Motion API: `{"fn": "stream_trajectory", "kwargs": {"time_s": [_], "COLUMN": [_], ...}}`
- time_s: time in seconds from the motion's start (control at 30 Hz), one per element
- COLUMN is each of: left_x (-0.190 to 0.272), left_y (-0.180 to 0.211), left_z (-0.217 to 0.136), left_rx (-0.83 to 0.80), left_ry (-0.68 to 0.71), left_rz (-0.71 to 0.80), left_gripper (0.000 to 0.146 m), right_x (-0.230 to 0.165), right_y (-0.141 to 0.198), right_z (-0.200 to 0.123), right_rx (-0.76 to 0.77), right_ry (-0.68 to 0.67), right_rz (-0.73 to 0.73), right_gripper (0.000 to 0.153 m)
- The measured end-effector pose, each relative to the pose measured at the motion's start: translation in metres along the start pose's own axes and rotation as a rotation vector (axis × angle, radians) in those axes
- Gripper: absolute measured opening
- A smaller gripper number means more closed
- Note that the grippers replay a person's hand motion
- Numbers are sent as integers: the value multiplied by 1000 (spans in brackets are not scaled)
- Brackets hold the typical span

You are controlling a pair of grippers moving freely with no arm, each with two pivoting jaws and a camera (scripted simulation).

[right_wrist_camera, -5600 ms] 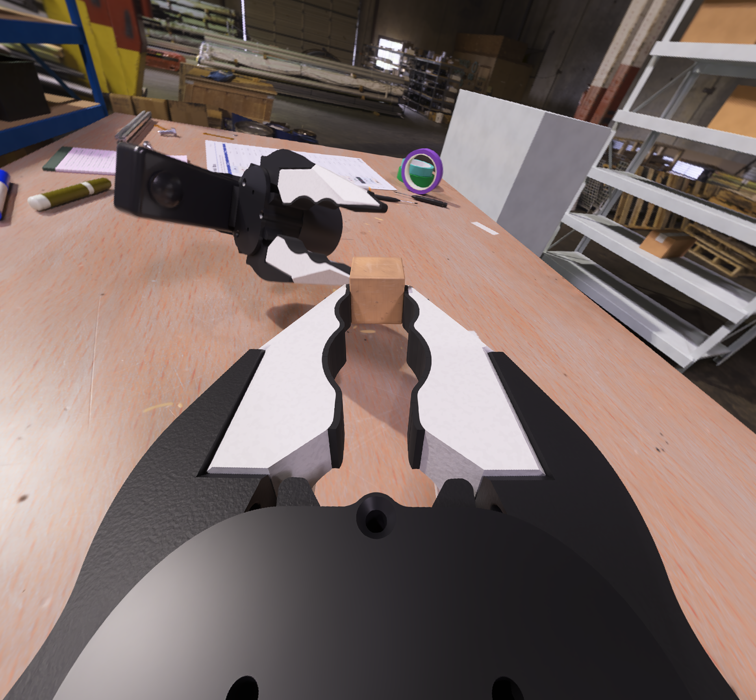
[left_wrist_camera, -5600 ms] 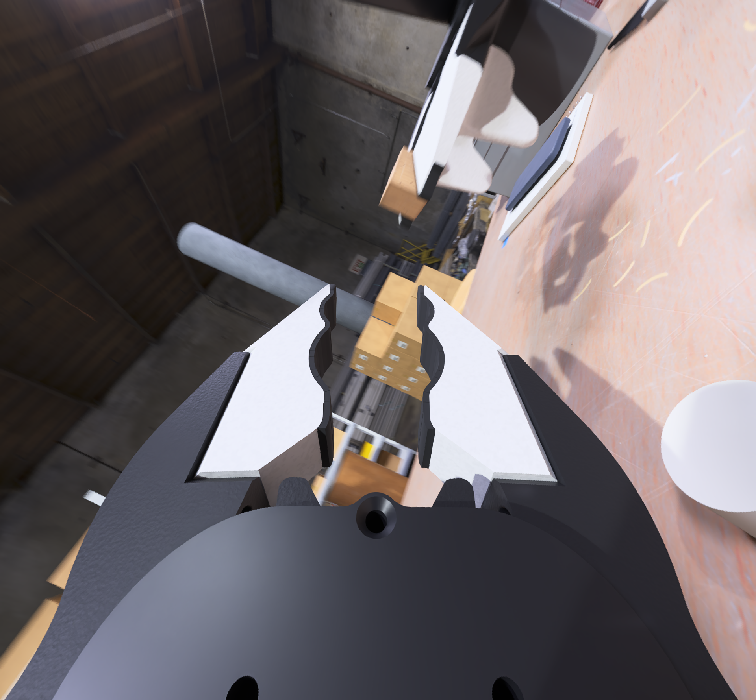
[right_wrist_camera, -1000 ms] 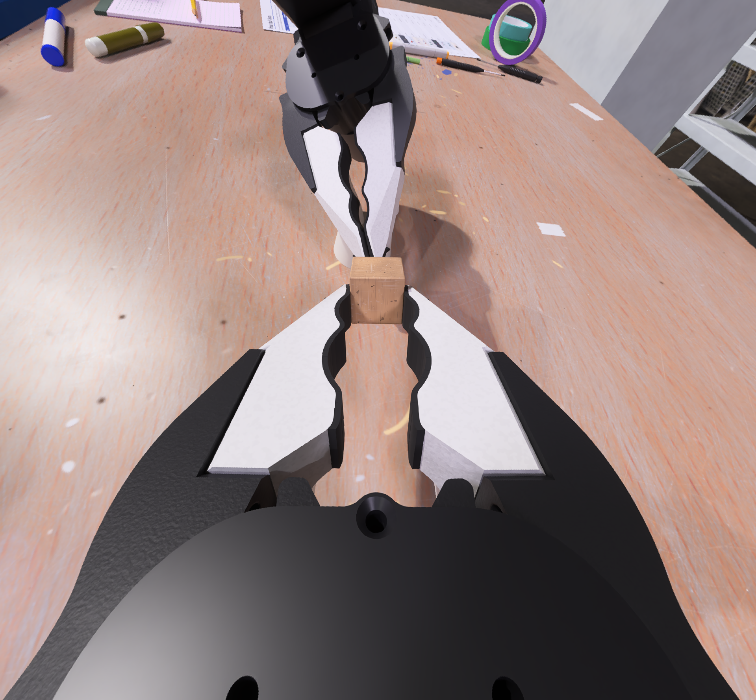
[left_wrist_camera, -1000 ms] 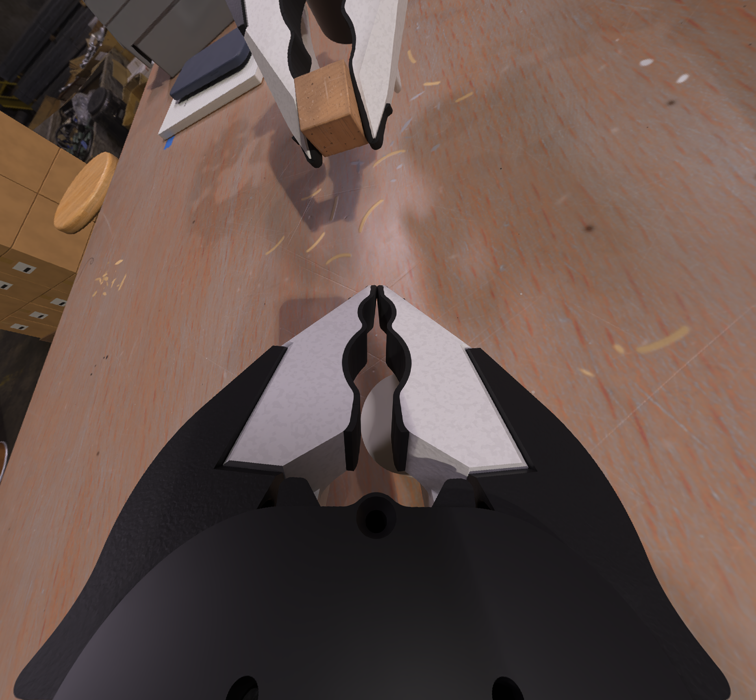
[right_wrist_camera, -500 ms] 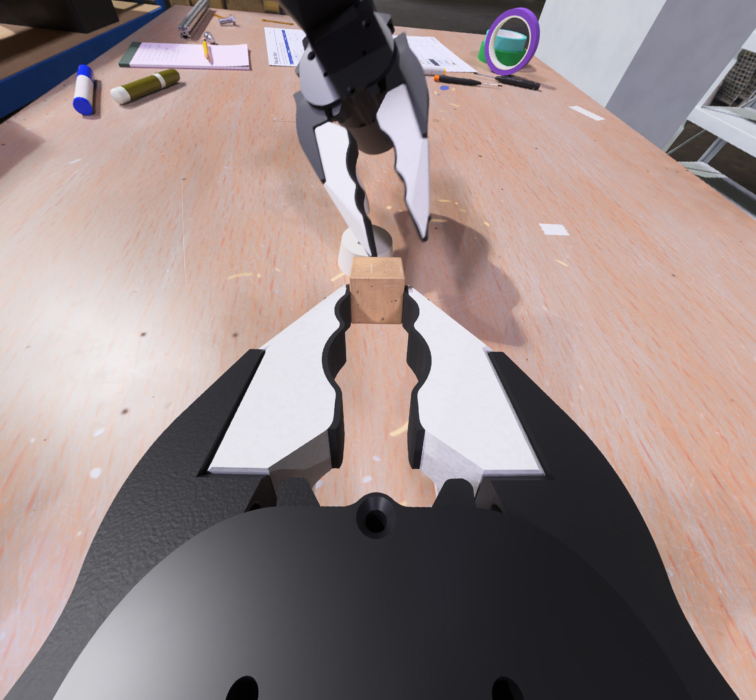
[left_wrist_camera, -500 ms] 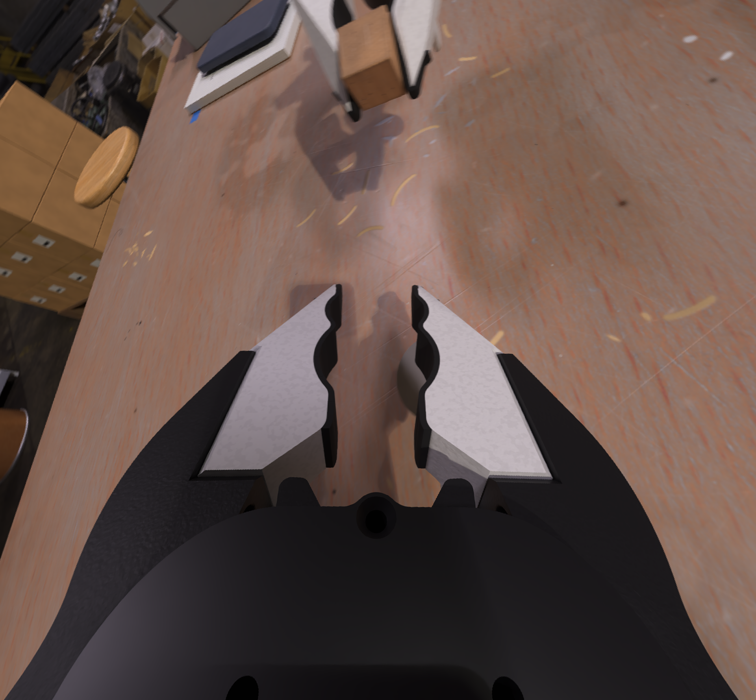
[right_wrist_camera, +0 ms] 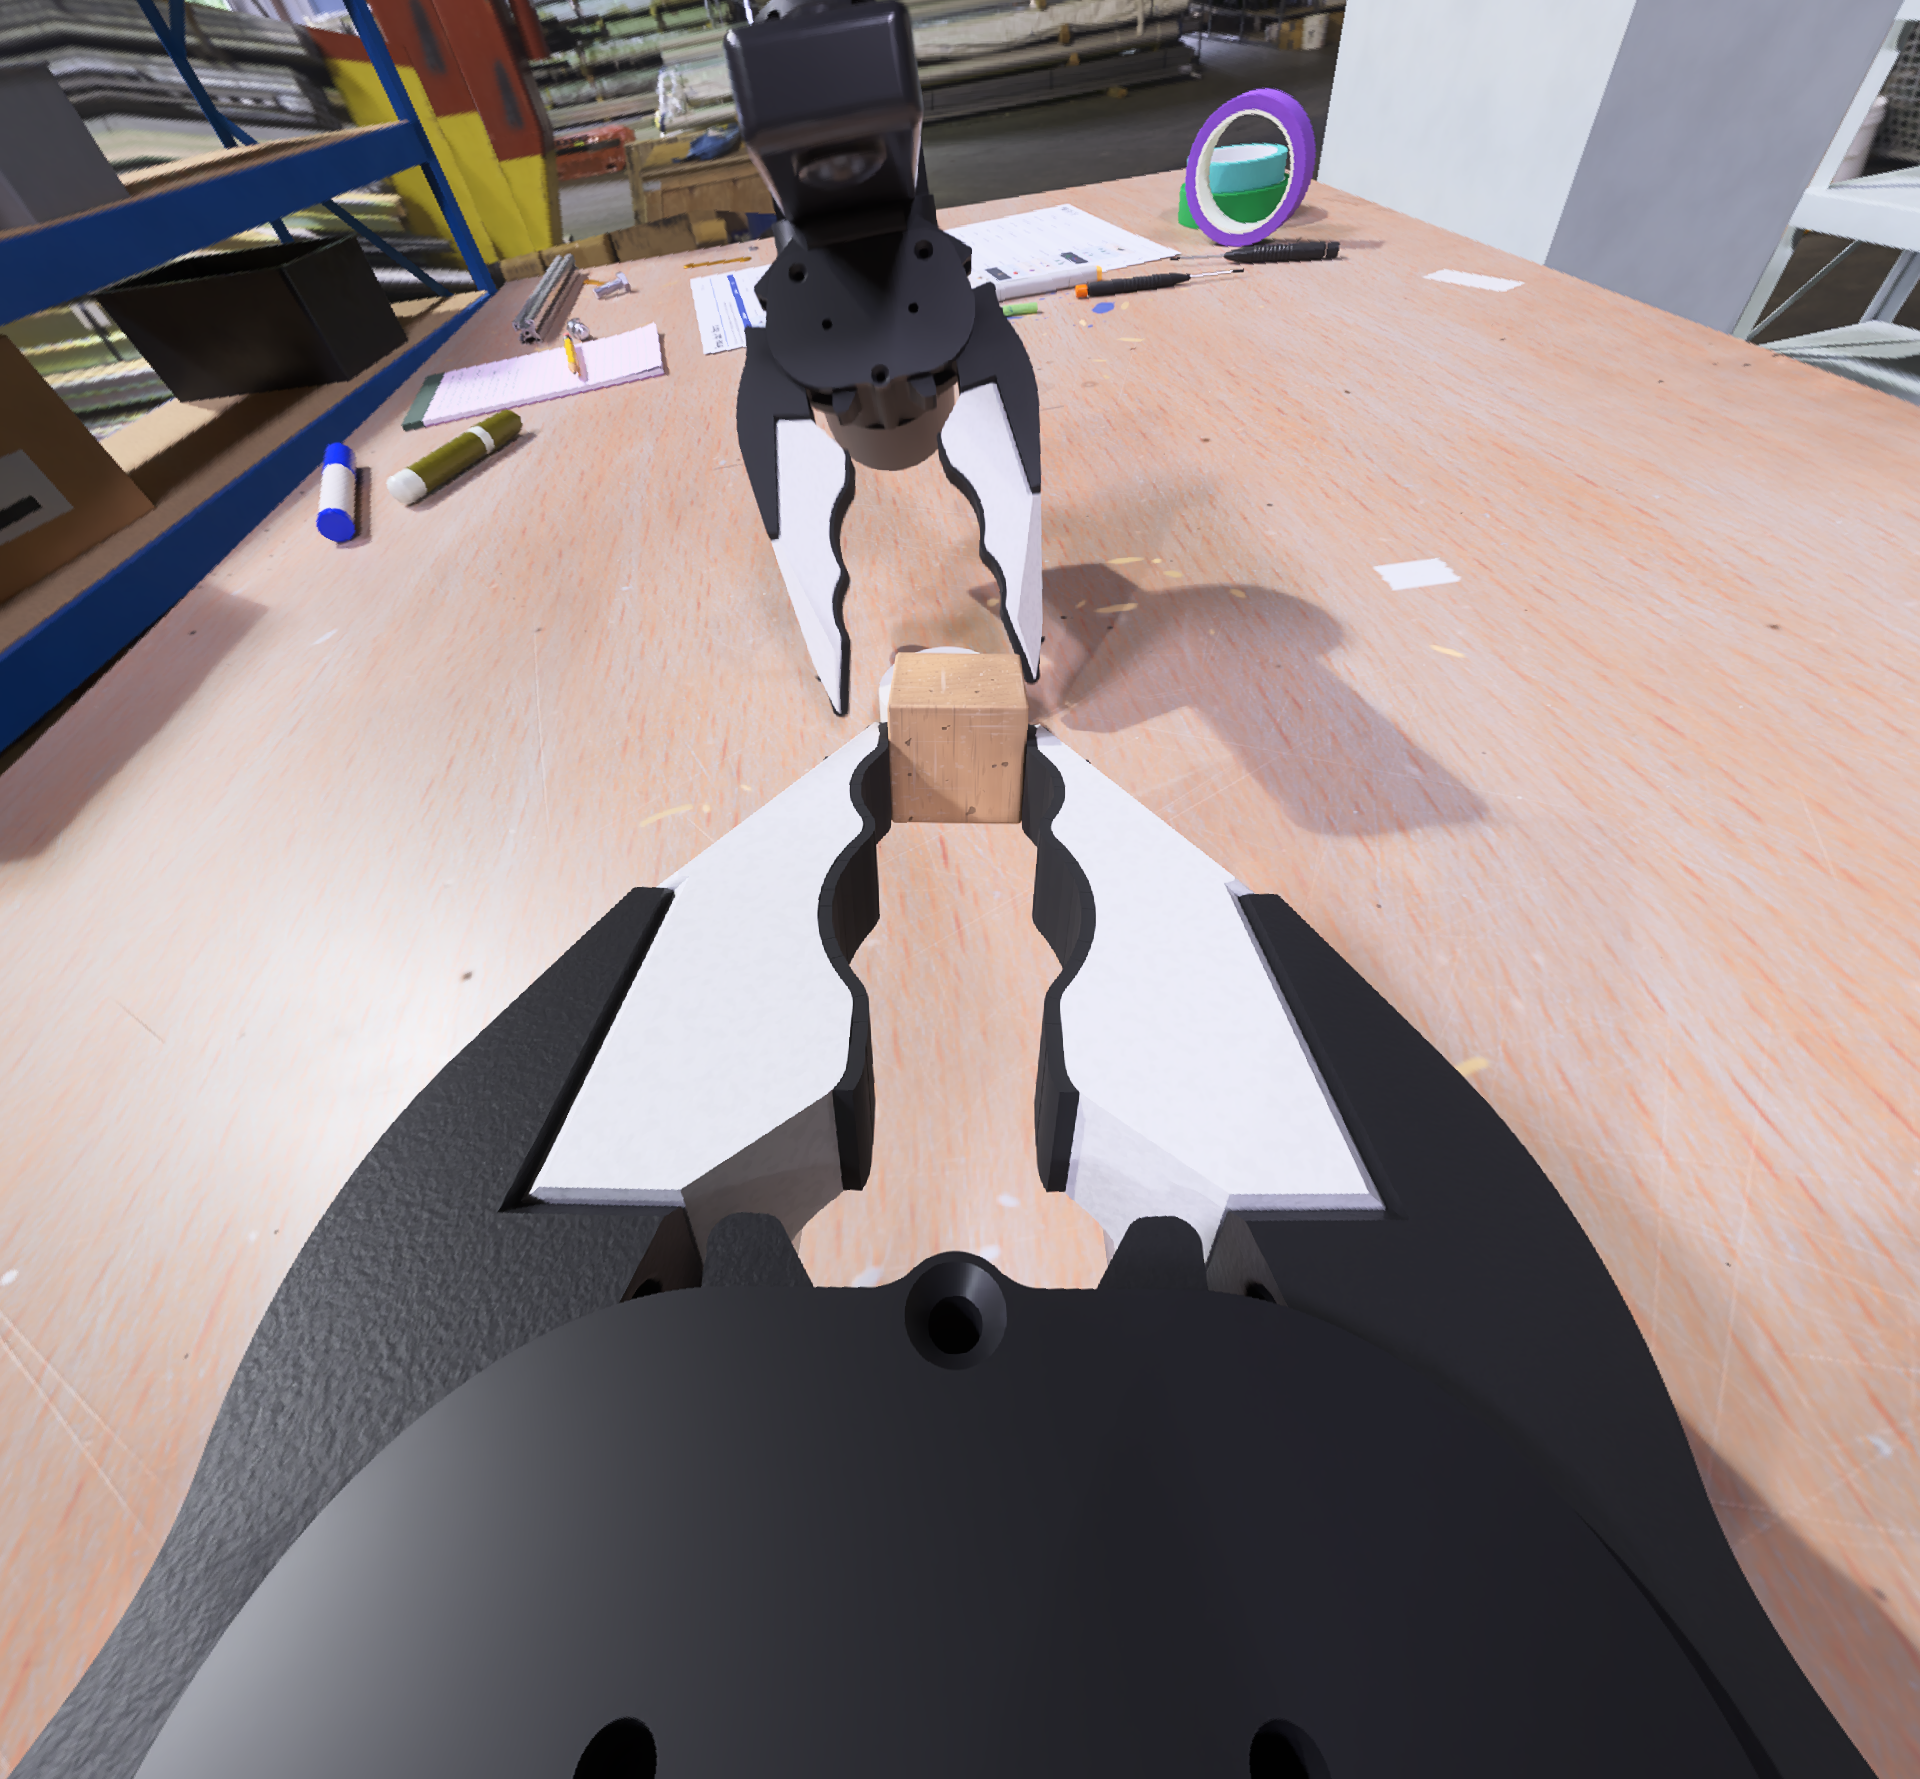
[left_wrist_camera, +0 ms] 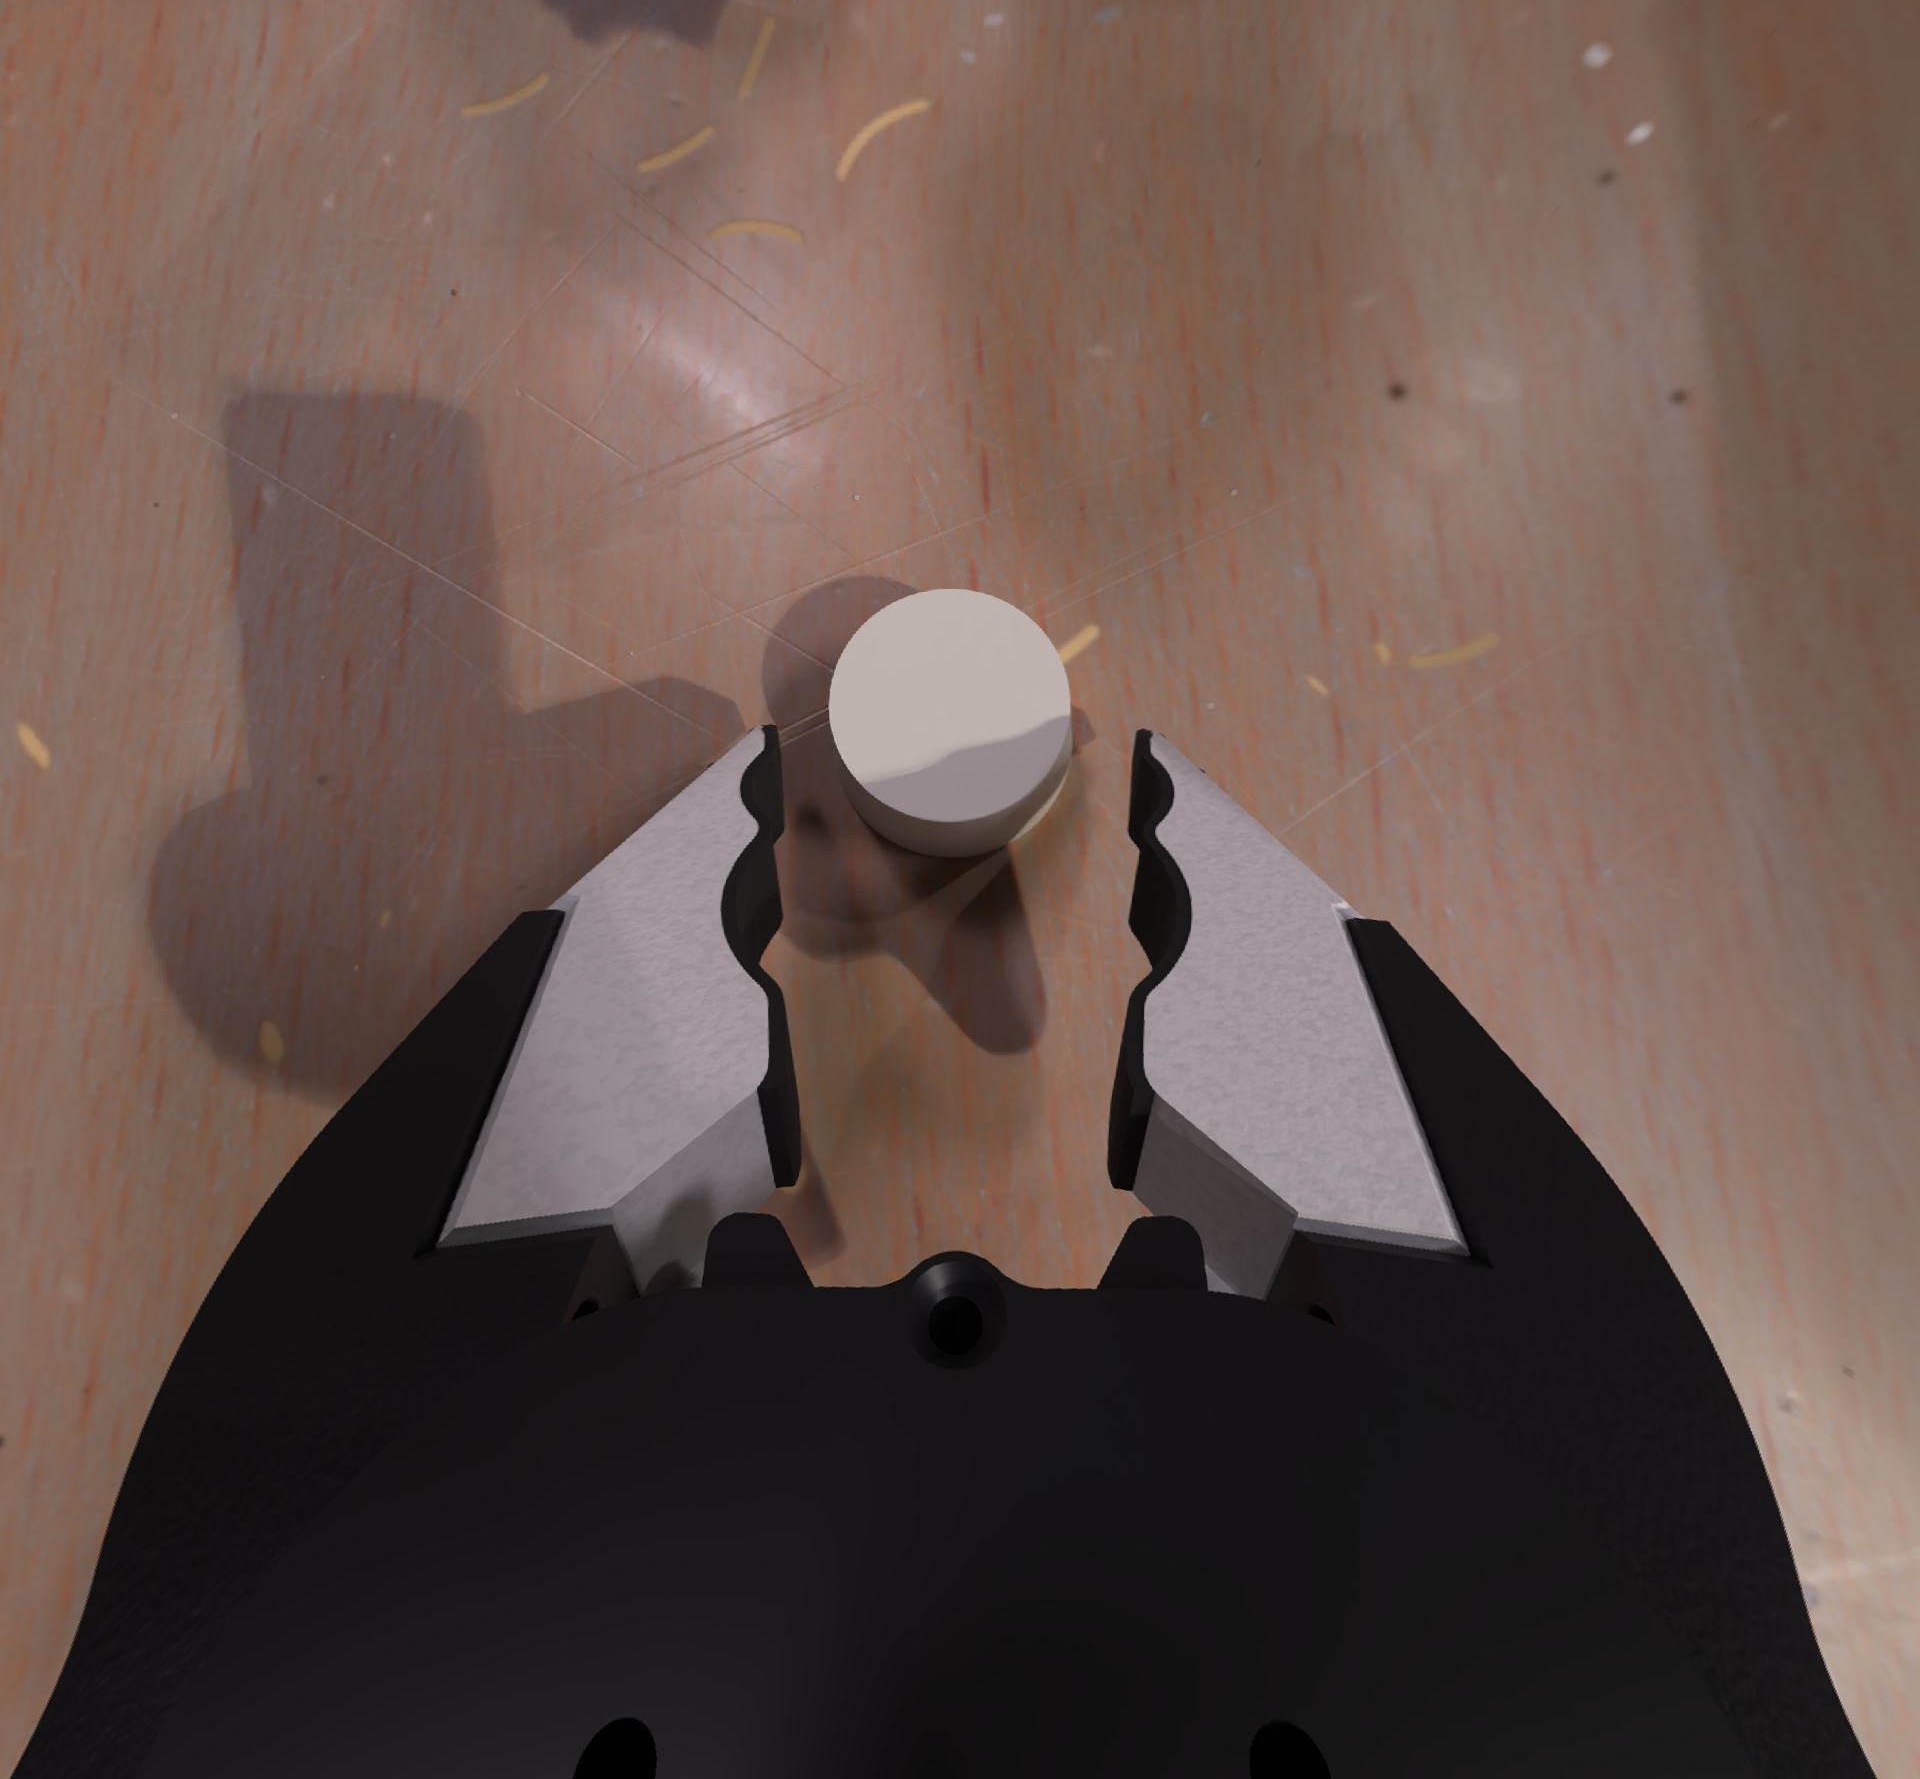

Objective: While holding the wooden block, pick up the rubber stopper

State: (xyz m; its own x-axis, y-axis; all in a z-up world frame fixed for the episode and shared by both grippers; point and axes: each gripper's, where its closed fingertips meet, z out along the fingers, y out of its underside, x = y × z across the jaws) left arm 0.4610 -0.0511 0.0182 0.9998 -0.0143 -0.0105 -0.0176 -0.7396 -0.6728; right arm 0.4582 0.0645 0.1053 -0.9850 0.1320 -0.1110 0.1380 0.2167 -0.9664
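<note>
The rubber stopper point(left_wrist_camera: 949, 690), a short cream cylinder, stands upright on the wooden table point(left_wrist_camera: 1351, 482). My left gripper point(left_wrist_camera: 953, 747) points straight down over it. It is open wide, with one fingertip on each side of the stopper and not touching it. In the right wrist view the left gripper point(right_wrist_camera: 935, 690) hangs just beyond the wooden block point(right_wrist_camera: 958, 753). Only a sliver of the stopper point(right_wrist_camera: 930, 653) shows behind the block. My right gripper point(right_wrist_camera: 958, 742) is shut on the block at its fingertips and holds it above the table.
Far side of the table: a purple tape roll point(right_wrist_camera: 1252, 166), screwdrivers point(right_wrist_camera: 1153, 283), papers point(right_wrist_camera: 1039, 243), a pink notepad point(right_wrist_camera: 540, 379), a blue-capped marker point(right_wrist_camera: 336, 493) and a green one point(right_wrist_camera: 457, 467). Blue shelving point(right_wrist_camera: 208, 150) with a black bin point(right_wrist_camera: 249, 316) stands left, a white cabinet point(right_wrist_camera: 1558, 46) right.
My left gripper went from shut to wide open and tilted to face straight down, bringing the stopper between its fingertips. The right gripper kept its hold on the block.
</note>
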Motion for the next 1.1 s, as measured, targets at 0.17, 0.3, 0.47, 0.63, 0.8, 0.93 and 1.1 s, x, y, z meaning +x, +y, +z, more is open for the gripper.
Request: {"fn": "stream_trajectory", "kwargs": {"time_s": [0.17,0.3,0.47,0.63,0.8,0.93,1.1], "left_x": [-3,-22,-25,-15,-17,-15,-12], "left_y": [0,-18,-80,-95,-98,-98,-97], "left_z": [9,-4,-43,-27,-27,-30,-31], "left_rx": [-66,17,497,645,679,690,692], "left_ry": [-33,-261,-329,-24,56,46,47], "left_rz": [60,180,177,43,-25,-7,-3], "left_gripper": [54,49,49,49,49,49,49], "right_x": [1,5,10,8,9,8,5], "right_y": [-1,-8,-32,-34,-27,-29,-27], "right_z": [1,-3,-15,-18,-15,-12,-7], "right_rx": [26,81,258,277,254,260,235], "right_ry": [-14,-22,-46,-31,-70,-79,-78], "right_rz": [59,131,200,121,166,168,149], "right_gripper": [24,24,24,24,24,24,24]}}
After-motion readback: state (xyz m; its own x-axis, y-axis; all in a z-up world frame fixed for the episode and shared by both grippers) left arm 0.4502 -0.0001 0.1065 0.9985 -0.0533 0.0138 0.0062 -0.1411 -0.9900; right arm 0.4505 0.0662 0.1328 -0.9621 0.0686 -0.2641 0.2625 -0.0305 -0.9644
